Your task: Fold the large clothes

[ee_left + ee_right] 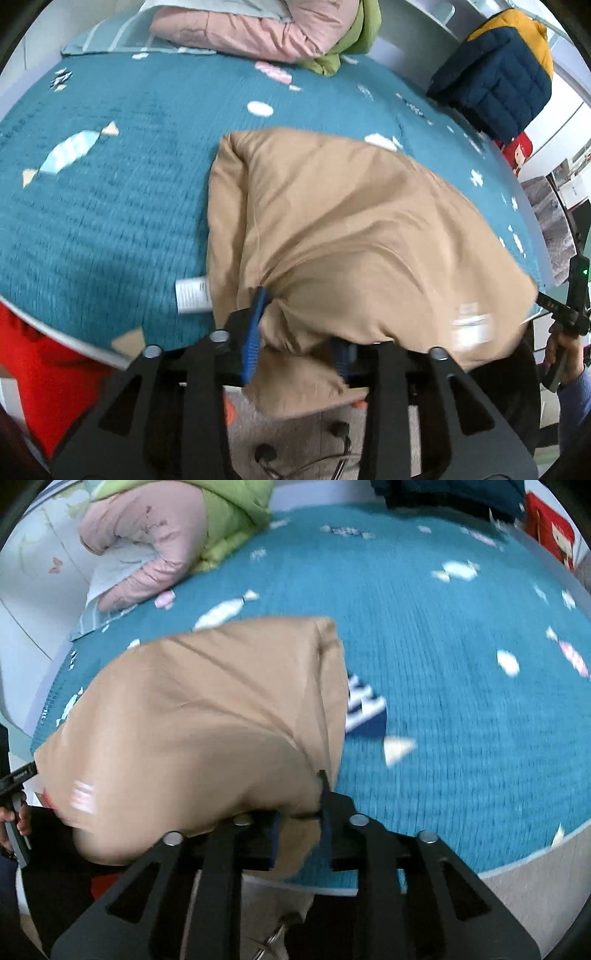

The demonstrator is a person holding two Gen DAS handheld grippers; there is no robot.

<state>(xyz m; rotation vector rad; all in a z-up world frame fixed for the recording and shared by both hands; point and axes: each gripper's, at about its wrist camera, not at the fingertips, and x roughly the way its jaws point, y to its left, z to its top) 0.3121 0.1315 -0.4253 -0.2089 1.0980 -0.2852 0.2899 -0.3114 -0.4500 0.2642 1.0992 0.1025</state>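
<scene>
A large tan padded garment (340, 236) lies on the teal bed cover (110, 177), its near edge lifted off the bed. My left gripper (295, 332) is shut on the garment's near left edge; fabric bunches between the blue pads (255, 332). In the right wrist view the same garment (207, 716) fills the left half. My right gripper (299, 823) is shut on its near right edge. White labels show on the garment (472, 325) and under its left side (192, 295). The right gripper's body also shows at the far right of the left wrist view (569, 314).
A pink jacket (258, 29) and a green one (347, 40) lie at the head of the bed. A folded navy and yellow puffer (498, 70) sits at the far right. A red object (40, 373) stands by the bed's near left edge. The bed edge (535, 860) runs close below the grippers.
</scene>
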